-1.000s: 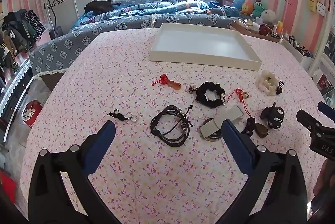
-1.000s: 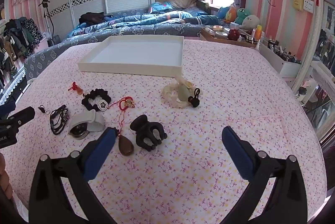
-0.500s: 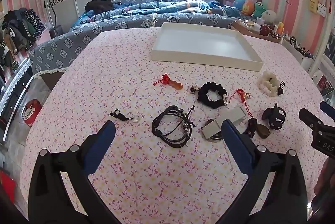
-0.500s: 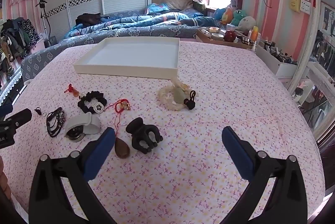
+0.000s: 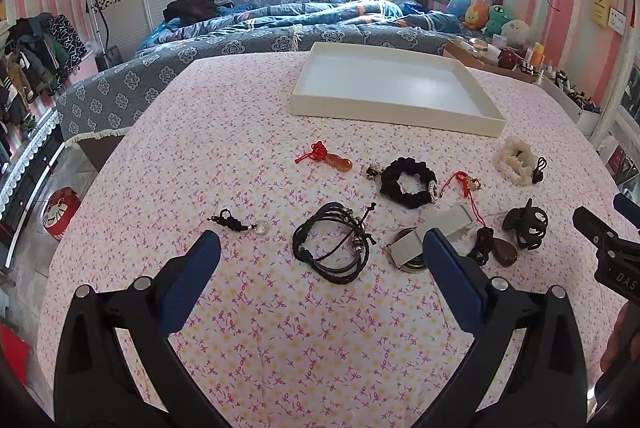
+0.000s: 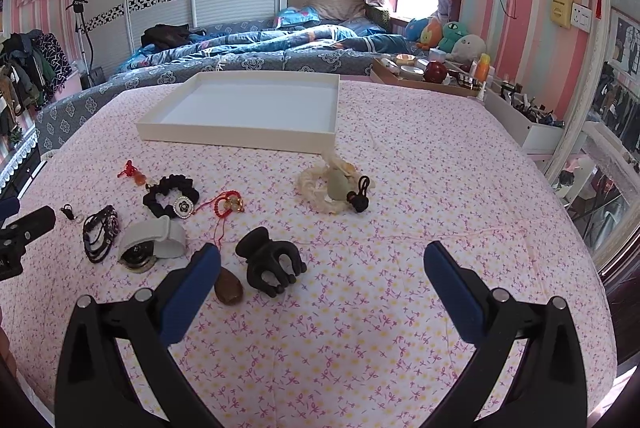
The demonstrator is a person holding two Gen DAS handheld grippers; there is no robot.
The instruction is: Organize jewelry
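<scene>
Jewelry lies scattered on a pink floral cloth in front of an empty white tray (image 5: 394, 116) (image 6: 236, 138). In the left wrist view my left gripper (image 5: 320, 248) is open, held above a coiled black cord bracelet (image 5: 332, 248). Around it lie a black knotted charm (image 5: 238, 224), a red-knot amber pendant (image 5: 326, 158), a black scrunchie (image 5: 408, 182) and a grey-strapped watch (image 5: 424, 242). My right gripper (image 6: 320, 260) is open with nothing in it, just right of a black claw clip (image 6: 270, 266) and a brown pendant (image 6: 228, 284). Farther off sits a cream bracelet with a jade charm (image 6: 332, 184).
A bed with blue bedding (image 5: 280, 24) stands behind the table. A wooden tray of small items (image 6: 428, 74) and a white organizer (image 6: 524, 120) sit at the back right. The cloth's right half (image 6: 440, 188) holds no jewelry. The left gripper's body (image 6: 20, 232) shows at the right view's left edge.
Both views have shifted slightly, with the items sitting a little farther up the frame. No item has moved on the cloth, and both grippers stay open.
</scene>
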